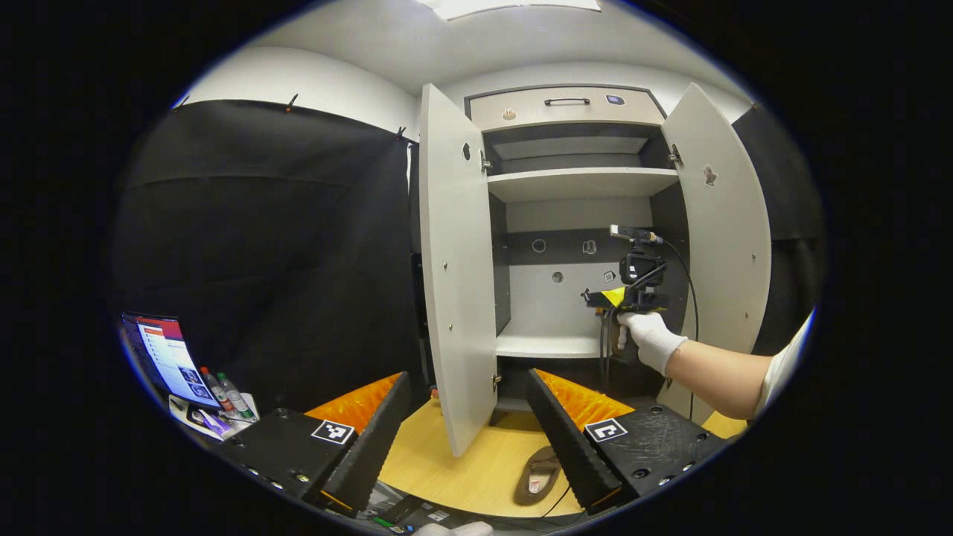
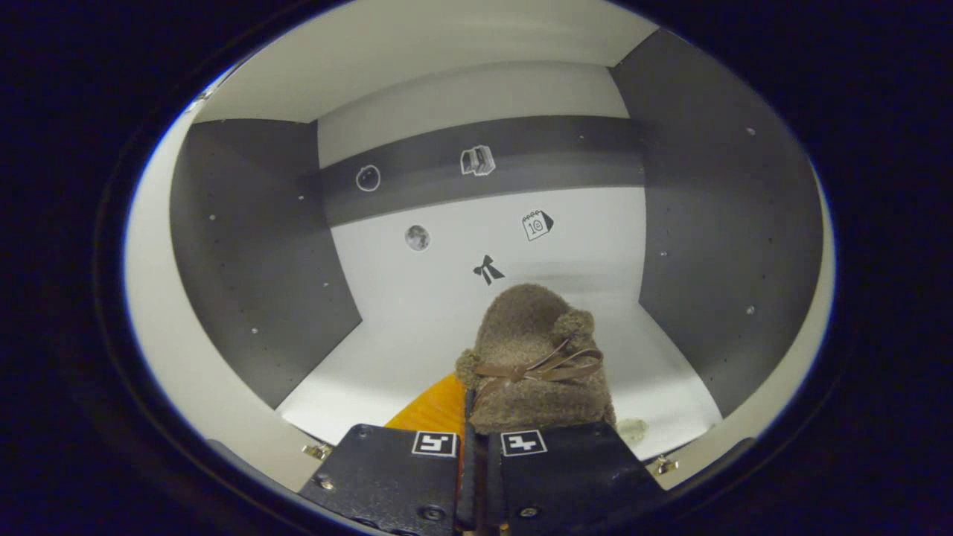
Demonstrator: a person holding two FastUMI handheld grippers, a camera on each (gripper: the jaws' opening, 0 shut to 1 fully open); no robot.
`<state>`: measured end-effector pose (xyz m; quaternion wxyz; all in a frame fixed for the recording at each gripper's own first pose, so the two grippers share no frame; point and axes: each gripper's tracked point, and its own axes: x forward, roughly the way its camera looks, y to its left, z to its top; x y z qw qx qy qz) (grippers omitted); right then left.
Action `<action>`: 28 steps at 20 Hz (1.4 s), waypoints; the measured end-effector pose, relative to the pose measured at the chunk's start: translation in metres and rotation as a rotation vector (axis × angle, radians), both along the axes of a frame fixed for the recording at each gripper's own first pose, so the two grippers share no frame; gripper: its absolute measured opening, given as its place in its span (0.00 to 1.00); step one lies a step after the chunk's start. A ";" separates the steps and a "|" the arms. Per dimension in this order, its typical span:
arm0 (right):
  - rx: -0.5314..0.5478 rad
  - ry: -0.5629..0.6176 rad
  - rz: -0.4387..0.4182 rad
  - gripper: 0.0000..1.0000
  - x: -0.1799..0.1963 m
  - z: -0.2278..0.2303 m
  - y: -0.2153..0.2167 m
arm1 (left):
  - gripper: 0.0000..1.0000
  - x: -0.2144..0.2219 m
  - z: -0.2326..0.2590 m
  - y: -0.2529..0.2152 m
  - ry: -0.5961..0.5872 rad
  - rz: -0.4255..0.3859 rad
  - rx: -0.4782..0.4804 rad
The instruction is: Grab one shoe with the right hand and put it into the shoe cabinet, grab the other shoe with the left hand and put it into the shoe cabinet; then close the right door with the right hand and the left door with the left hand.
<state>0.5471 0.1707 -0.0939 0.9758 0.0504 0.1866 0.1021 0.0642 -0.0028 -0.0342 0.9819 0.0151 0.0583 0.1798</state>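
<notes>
On the cabinet's back panel [image 2: 476,253], above and beyond the fingers, a calendar sticker [image 2: 537,224] bore the number 10. Each finger carried a square black-and-white marker tag [image 2: 435,444] with no letters on it. The laptop screen [image 1: 165,356], far left of the fingers, was too small to make out.

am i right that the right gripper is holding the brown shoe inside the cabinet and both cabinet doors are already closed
Not quite. The right gripper does hold the brown shoe inside the cabinet, but the left gripper view shows the left door and the right door both wide open.
</notes>
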 end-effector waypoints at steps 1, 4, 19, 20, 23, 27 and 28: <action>-0.007 0.020 -0.007 0.09 0.010 -0.003 0.000 | 0.96 0.001 0.000 0.000 -0.001 0.006 0.003; -0.022 0.082 -0.024 0.09 0.037 -0.013 0.000 | 0.96 0.004 0.000 0.000 -0.004 0.017 0.006; -0.027 0.324 -0.007 0.63 0.043 -0.034 0.006 | 0.96 0.003 0.002 0.007 -0.019 0.034 0.008; -0.014 0.310 -0.009 0.69 0.040 -0.028 0.008 | 0.96 0.001 0.004 0.008 -0.021 0.033 0.016; 0.006 0.275 -0.023 0.88 0.027 -0.015 0.004 | 0.96 -0.005 0.006 0.012 -0.024 0.027 0.024; 0.002 0.218 -0.038 0.90 0.008 -0.003 -0.006 | 0.97 -0.011 0.009 0.018 -0.035 0.013 0.022; 0.004 0.197 -0.038 0.91 0.001 0.002 -0.008 | 0.97 -0.014 0.010 0.018 -0.038 0.010 0.025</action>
